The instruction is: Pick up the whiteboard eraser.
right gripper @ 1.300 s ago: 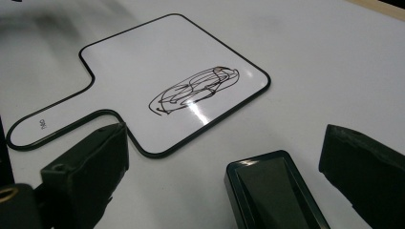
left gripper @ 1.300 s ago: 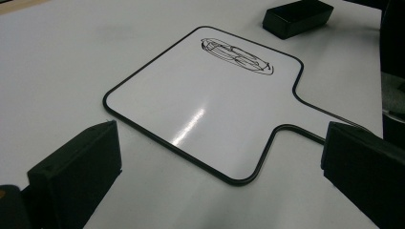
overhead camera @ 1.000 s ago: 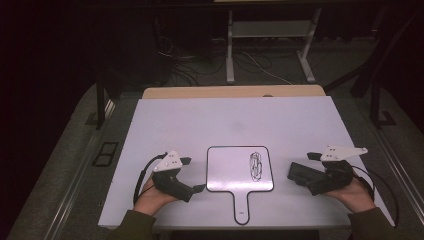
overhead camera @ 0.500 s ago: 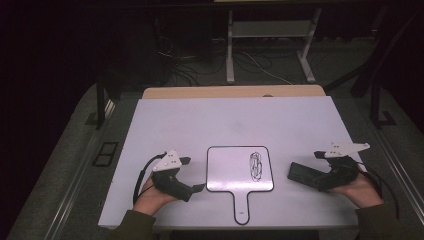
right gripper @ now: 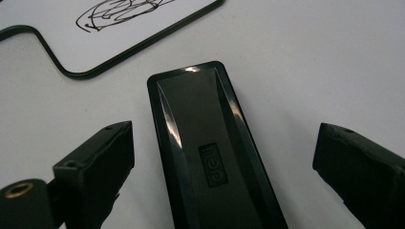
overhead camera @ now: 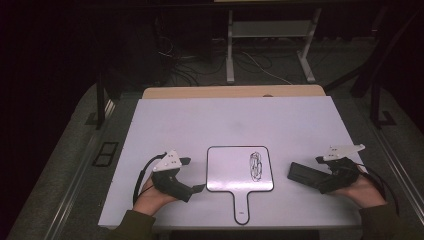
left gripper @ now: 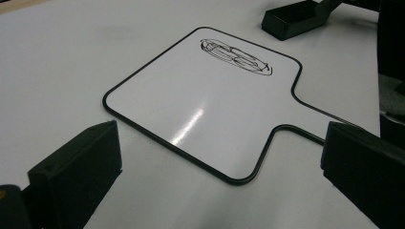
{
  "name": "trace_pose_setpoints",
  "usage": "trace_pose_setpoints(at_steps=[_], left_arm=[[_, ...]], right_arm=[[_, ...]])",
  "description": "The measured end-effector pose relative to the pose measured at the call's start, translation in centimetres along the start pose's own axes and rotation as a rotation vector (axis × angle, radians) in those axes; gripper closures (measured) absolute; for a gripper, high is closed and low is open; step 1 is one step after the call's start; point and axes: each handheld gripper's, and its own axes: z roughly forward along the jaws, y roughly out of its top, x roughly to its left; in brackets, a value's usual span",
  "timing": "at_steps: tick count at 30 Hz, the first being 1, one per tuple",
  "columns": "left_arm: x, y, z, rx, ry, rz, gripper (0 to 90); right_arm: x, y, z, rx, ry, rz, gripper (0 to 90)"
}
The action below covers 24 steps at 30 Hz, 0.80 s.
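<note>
A small white board (overhead camera: 235, 172) with a black rim and a handle lies at the table's near middle, with a black scribble (overhead camera: 256, 165) on its right half. My left gripper (overhead camera: 192, 175) sits just left of it, open, its jaws facing the board (left gripper: 205, 109) with nothing between them. A black eraser block (overhead camera: 304, 172) lies flat on the table to the right of the board. My right gripper (overhead camera: 320, 174) is open, with a jaw on either side of the eraser's (right gripper: 210, 152) near end and a gap on both sides. The left gripper view also catches the eraser (left gripper: 291, 19) far off.
The white tabletop (overhead camera: 230, 125) stretches bare behind the board, with a wooden strip (overhead camera: 230, 92) along its far edge. Beyond it, metal stand legs (overhead camera: 270, 50) and cables lie on the dark floor. Grey floor flanks the table.
My right gripper has slid slightly to the right along the eraser. The board, the eraser and my left gripper have stayed where they were.
</note>
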Motion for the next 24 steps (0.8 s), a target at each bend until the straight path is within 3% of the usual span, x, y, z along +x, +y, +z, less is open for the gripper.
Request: trace_pose_setpoints(at_steps=[12, 17, 24], left_arm=[[-0.05, -0.02, 0.06, 0.003, -0.002, -0.003, 0.0], [-0.04, -0.03, 0.09, 0.004, -0.003, -0.003, 0.0], [0.02, -0.03, 0.10, 0.009, -0.003, -0.001, 0.0]], right_arm=[[-0.04, -0.32, 0.45, 0.062, 0.044, -0.031, 22.2], [-0.09, -0.28, 0.82, 0.093, 0.049, -0.047, 23.5], [-0.37, -0.23, 0.80, 0.096, 0.074, -0.059, 27.8]])
